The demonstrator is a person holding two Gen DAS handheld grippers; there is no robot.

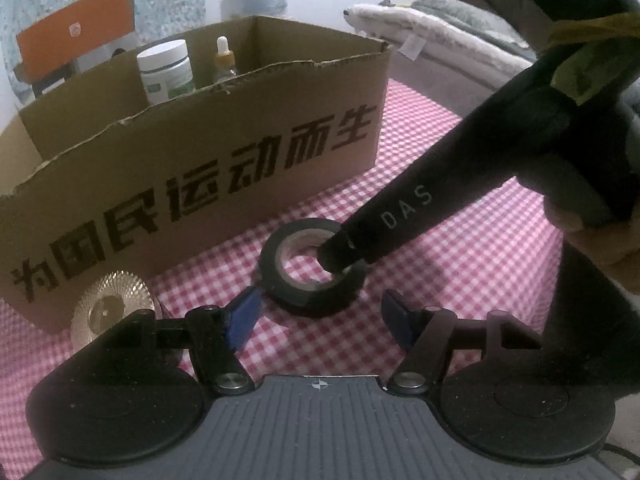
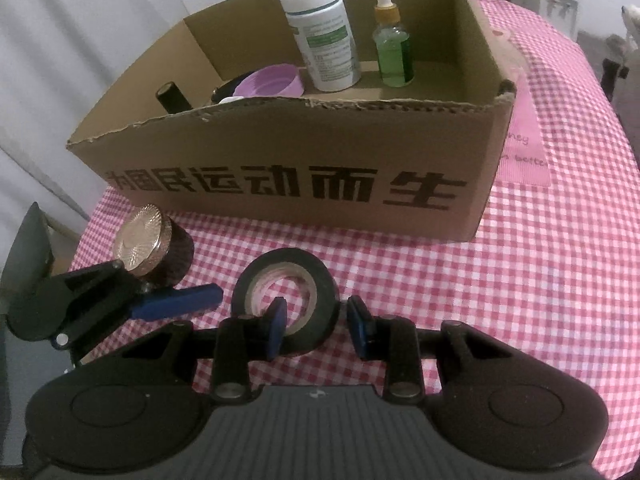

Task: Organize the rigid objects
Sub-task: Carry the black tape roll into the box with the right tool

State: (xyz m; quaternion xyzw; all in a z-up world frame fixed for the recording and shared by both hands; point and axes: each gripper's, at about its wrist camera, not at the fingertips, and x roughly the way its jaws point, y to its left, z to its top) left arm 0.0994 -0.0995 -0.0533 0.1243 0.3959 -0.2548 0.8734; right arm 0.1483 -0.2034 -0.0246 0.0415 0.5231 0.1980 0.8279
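Observation:
A black tape roll (image 2: 286, 280) lies flat on the pink checked cloth in front of the cardboard box (image 2: 280, 152). My right gripper (image 2: 317, 326) is open, one finger inside the roll's hole and the other outside its right wall. In the left wrist view the right gripper's black finger (image 1: 340, 250) dips into the roll (image 1: 312, 268). My left gripper (image 1: 320, 312) is open, just short of the roll, its left pad (image 1: 244, 316) near the roll's edge. A gold ribbed disc on a dark drum (image 2: 152, 240) stands left of the roll.
The box holds a white pill bottle (image 2: 320, 36), a green dropper bottle (image 2: 392, 44), a purple bowl (image 2: 268, 82) and a dark cylinder (image 2: 172, 98). A pink card (image 2: 520, 136) lies right of the box. A blanket (image 1: 440, 24) lies beyond the table.

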